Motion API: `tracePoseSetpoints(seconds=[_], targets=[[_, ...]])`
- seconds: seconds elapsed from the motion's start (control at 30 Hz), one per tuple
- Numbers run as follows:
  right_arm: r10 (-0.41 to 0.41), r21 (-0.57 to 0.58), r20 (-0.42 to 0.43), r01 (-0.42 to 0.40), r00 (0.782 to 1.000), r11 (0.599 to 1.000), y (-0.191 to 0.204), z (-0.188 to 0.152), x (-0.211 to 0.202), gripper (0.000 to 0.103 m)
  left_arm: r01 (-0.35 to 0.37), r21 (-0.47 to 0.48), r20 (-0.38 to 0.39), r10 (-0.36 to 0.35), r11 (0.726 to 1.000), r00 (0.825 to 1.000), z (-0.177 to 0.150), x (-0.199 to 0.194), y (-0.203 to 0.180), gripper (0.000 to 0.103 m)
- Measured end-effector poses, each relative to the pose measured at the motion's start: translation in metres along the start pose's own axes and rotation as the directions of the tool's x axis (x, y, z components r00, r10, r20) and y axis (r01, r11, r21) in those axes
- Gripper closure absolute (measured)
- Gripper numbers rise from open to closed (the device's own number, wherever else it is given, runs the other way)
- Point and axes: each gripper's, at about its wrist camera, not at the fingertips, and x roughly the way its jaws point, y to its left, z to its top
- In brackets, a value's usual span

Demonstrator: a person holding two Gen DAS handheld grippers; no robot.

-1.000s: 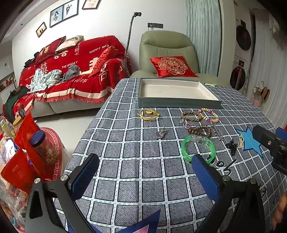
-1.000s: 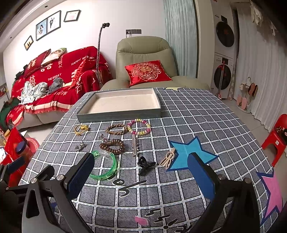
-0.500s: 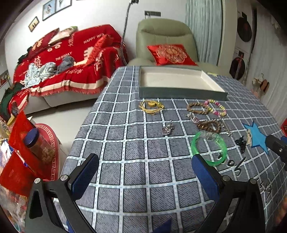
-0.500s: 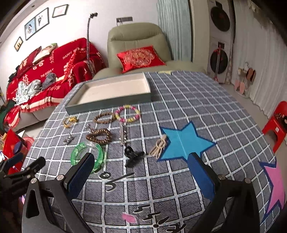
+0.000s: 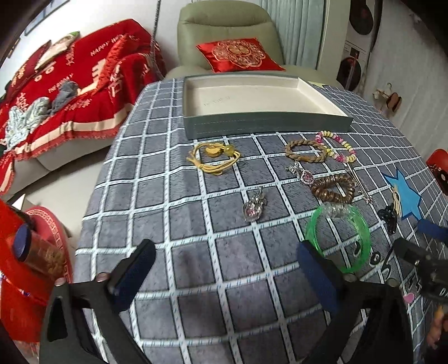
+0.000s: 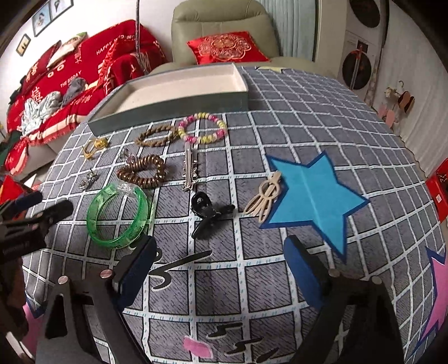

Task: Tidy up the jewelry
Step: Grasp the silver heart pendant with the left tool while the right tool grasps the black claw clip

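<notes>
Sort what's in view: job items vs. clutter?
Job:
- green bangle
- brown coil bracelet
- braided bracelet
- pink-yellow bead bracelet
- yellow cord bracelet
- silver pendant
- black claw clip
- empty tray

Clutter:
- red cushion
- armchair
- red sofa throw

A red-draped sofa [image 6: 70,81] stands far left against the white wall. A green armchair [image 6: 221,30] with a red cushion [image 6: 224,49] sits beside pale curtains [image 6: 291,25].
</notes>
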Motion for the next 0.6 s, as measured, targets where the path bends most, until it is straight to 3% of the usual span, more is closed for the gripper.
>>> tracePoseSetpoints(seconds=[0.1,0.13,0.27,0.33,0.43,0.5,0.53,0.57,0.6], targets=[[0.007,0.007,-0.032,-0.007,0.999,1.0,0.002,0.003,0.01,0.03,0.014,0.008,-0.019,-0.014,1.0,1.0,0.009,0.011,-0.002,0.001],[0.004,0.01,-0.032,-0.004,0.999,1.0,0.003,0.004,0.012,0.029,0.017,0.014,-0.021,-0.016,1.0,1.0,0.011,0.013,-0.003,0.006],[0.006,0.023,-0.032,-0.005,0.999,1.0,0.006,0.014,0.018,0.03,0.026,0.043,-0.024,-0.025,0.999,0.999,0.021,0.023,-0.01,0.008],[-0.001,0.028,-0.035,0.002,0.999,1.0,0.007,0.019,0.022,0.03,0.036,0.054,-0.032,-0.034,0.998,0.999,0.025,0.027,-0.012,0.019],[-0.013,0.031,-0.038,0.014,0.999,0.999,0.008,0.023,0.024,0.038,0.042,0.065,-0.038,-0.04,0.997,0.998,0.026,0.031,-0.015,0.024],[-0.029,0.025,-0.036,0.029,0.999,0.999,0.01,0.024,0.024,0.057,0.051,0.084,-0.02,-0.049,0.995,0.999,0.026,0.029,-0.017,0.039],[-0.04,0.024,-0.033,0.041,0.999,0.999,0.01,0.025,0.024,0.063,0.055,0.093,-0.016,-0.053,0.994,0.998,0.026,0.028,-0.018,0.051],[-0.04,0.027,-0.033,0.041,0.999,0.999,0.008,0.025,0.024,0.062,0.057,0.104,-0.012,-0.056,0.993,0.998,0.026,0.028,-0.019,0.066],[-0.034,0.034,-0.031,0.035,0.999,0.999,0.007,0.025,0.024,0.062,0.058,0.114,-0.01,-0.057,0.992,0.998,0.027,0.027,-0.02,0.069]])
